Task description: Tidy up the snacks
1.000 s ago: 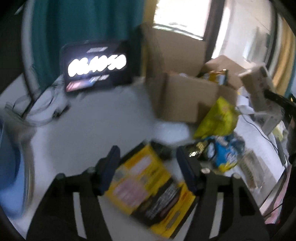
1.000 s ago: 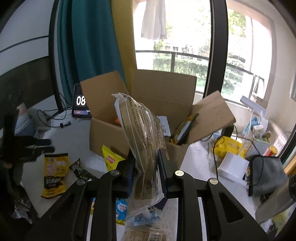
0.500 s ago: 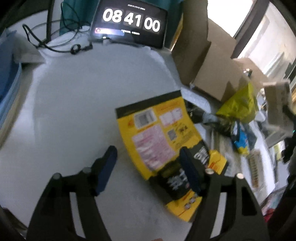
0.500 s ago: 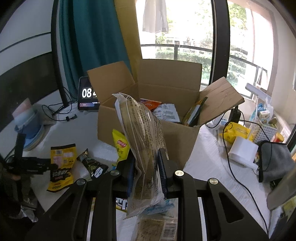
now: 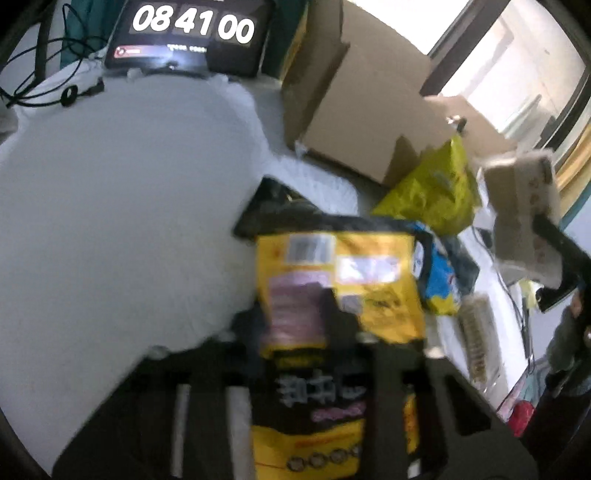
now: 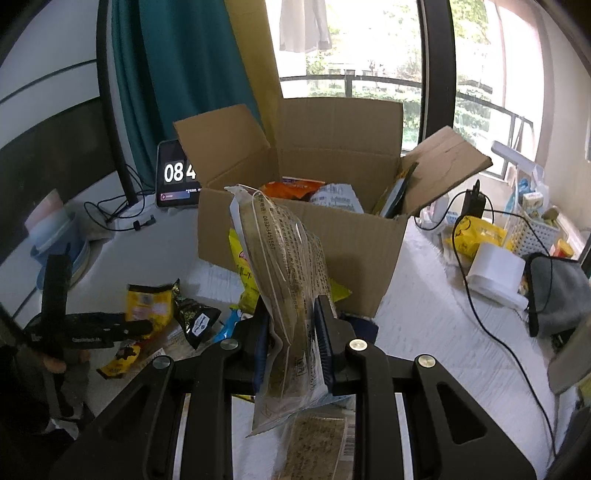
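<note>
A yellow and black snack bag [image 5: 332, 273] lies on the white table between the fingers of my left gripper [image 5: 291, 314]. The jaws are closing, and the pads look pressed on the bag's middle, though the view is blurred. In the right wrist view the left gripper [image 6: 144, 326] sits low at the left over that bag [image 6: 147, 306]. My right gripper [image 6: 291, 317] is shut on a clear, upright snack packet [image 6: 284, 258], just in front of the open cardboard box [image 6: 295, 236], which holds several snacks.
Loose snacks lie before the box: a yellow chips bag [image 5: 432, 192], a blue packet [image 5: 439, 277], a small black packet [image 6: 195, 321], a flat packet [image 6: 317, 443]. A clock display [image 5: 192, 33] and cables stand behind. Blue bowls [image 6: 55, 240] sit left; a white roll [image 6: 495, 269], grey cloth [image 6: 557, 291] right.
My left gripper has dropped onto the yellow and black bag and its jaws have narrowed around it. The right gripper has sunk a little with its clear packet, nearer the box.
</note>
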Demonstrator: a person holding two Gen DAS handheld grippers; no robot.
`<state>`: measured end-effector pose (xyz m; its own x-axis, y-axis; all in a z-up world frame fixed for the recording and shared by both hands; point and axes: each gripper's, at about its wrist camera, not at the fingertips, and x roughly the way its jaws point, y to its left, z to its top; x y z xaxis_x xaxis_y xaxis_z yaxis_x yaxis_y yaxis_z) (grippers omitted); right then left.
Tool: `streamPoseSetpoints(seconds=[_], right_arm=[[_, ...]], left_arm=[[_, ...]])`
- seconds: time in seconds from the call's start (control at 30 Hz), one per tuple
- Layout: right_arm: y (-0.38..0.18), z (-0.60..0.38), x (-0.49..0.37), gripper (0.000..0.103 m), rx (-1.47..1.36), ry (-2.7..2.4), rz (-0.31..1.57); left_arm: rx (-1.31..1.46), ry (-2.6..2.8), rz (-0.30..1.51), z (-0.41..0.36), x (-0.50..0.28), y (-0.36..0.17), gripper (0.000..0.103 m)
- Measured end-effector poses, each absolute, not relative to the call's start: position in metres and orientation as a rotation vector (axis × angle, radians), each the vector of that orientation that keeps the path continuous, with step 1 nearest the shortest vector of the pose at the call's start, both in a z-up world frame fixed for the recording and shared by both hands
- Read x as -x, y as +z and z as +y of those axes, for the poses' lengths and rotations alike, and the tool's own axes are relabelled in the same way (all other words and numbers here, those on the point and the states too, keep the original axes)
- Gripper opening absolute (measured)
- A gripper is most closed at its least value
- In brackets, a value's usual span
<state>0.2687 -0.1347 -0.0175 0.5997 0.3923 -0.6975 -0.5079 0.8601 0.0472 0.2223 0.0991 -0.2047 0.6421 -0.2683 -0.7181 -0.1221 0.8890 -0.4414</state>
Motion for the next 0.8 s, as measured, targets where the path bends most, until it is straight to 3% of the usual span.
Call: streamPoseSetpoints(seconds=[0.03, 0.13, 0.8], right_arm=[[-0.018, -0.135, -0.268, 0.025, 0.162, 0.525, 0.767], [-0.016, -0.135, -0.267, 0.025, 0.158, 0.525, 0.758], [0.043, -0.128, -0.282, 0.025, 0.224, 0.531, 0.613]], left_arm=[[0.477, -0.091, 0.877, 0.096, -0.221, -0.204, 0.005], [0.449, -0.094, 0.838, 0.089, -0.215, -0.194, 0.001], [0.196, -0.075, 0.485, 0.072, -0.228, -0.044, 0.000]])
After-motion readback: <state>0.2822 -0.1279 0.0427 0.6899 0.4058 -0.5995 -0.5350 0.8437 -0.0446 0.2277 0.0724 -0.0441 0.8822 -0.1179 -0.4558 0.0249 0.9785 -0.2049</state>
